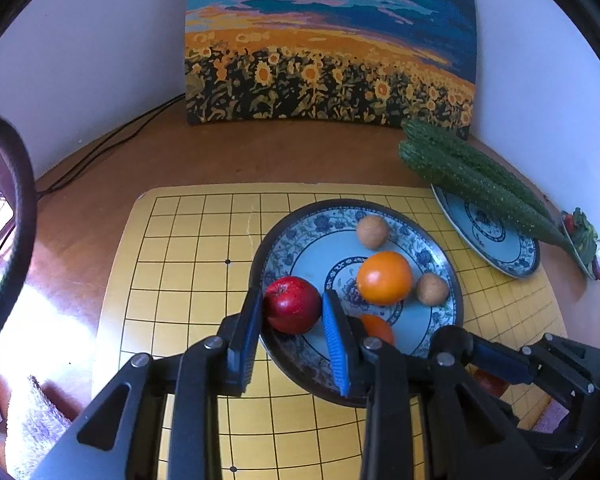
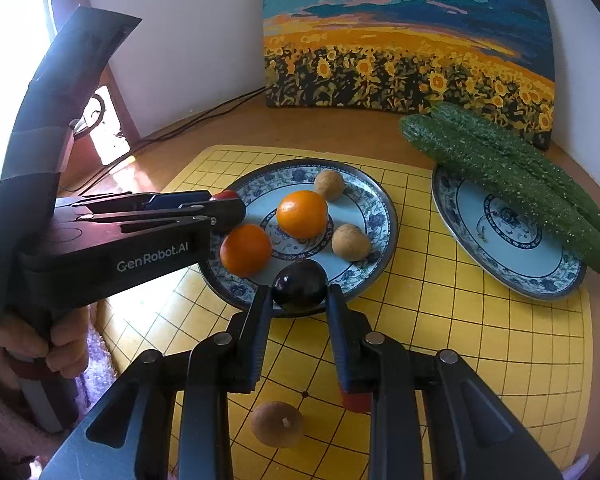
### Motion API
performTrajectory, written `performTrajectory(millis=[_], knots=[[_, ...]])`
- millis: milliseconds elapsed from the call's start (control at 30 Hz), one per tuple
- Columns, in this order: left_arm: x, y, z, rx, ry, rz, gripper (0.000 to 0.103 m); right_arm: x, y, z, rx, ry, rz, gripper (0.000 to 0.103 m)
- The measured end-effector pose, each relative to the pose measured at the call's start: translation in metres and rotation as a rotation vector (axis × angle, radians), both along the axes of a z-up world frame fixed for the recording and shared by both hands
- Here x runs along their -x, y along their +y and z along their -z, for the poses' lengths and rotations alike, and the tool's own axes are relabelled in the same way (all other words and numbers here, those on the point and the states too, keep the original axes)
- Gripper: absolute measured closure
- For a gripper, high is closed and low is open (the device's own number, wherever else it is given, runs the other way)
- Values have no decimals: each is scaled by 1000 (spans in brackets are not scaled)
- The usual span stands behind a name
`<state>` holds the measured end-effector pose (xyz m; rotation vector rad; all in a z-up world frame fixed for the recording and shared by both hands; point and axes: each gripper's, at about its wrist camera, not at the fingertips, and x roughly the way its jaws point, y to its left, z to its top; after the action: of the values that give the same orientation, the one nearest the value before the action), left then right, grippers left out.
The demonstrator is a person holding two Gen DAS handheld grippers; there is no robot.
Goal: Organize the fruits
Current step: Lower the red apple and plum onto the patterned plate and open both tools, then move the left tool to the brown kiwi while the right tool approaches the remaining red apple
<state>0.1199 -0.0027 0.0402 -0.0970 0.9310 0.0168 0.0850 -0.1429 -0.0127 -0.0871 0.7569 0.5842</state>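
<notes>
My left gripper [image 1: 292,310] is shut on a red apple [image 1: 292,304] over the left rim of a blue-patterned plate [image 1: 284,236]. On that plate lie two oranges [image 2: 302,214] [image 2: 246,249] and two small brown round fruits [image 2: 329,185] [image 2: 351,241]. My right gripper [image 2: 300,300] is shut on a dark, glossy round fruit [image 2: 300,286] at the plate's near rim. In the right wrist view the left gripper [image 2: 230,206] reaches in from the left, with the apple [image 2: 225,195] just peeking out. Whether either held fruit touches the plate I cannot tell.
A second patterned plate [image 2: 512,248] at the right carries two cucumbers [image 2: 512,176]. Both plates stand on a yellow grid mat [image 2: 460,340]. A brown round piece [image 2: 277,424] lies on the mat near me. A sunflower painting [image 1: 328,60] leans on the back wall, with cables [image 1: 100,152] at its left.
</notes>
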Motion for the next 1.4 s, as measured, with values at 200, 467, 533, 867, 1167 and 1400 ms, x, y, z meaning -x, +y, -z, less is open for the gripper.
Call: performTrajectory(millis=[200, 467, 533, 867, 1167, 1400], knots=[[-1, -1, 0, -2, 3, 3, 71, 1, -1, -1, -8, -9, 5, 65], [9, -2, -8, 2, -10, 10, 65, 8, -9, -9, -24, -29, 12, 64], [13, -3, -11, 8, -15, 14, 65, 11, -14, -12, -26, -35, 16, 64], [39, -14, -24, 28, -24, 45, 64, 29, -45, -19, -34, -53, 59, 64], [59, -34, -26, 55, -8, 95, 64, 44, -65, -17, -25, -47, 95, 64], [71, -50, -19, 72, 19, 134, 64, 51, -78, -11, -29, -35, 118, 63]])
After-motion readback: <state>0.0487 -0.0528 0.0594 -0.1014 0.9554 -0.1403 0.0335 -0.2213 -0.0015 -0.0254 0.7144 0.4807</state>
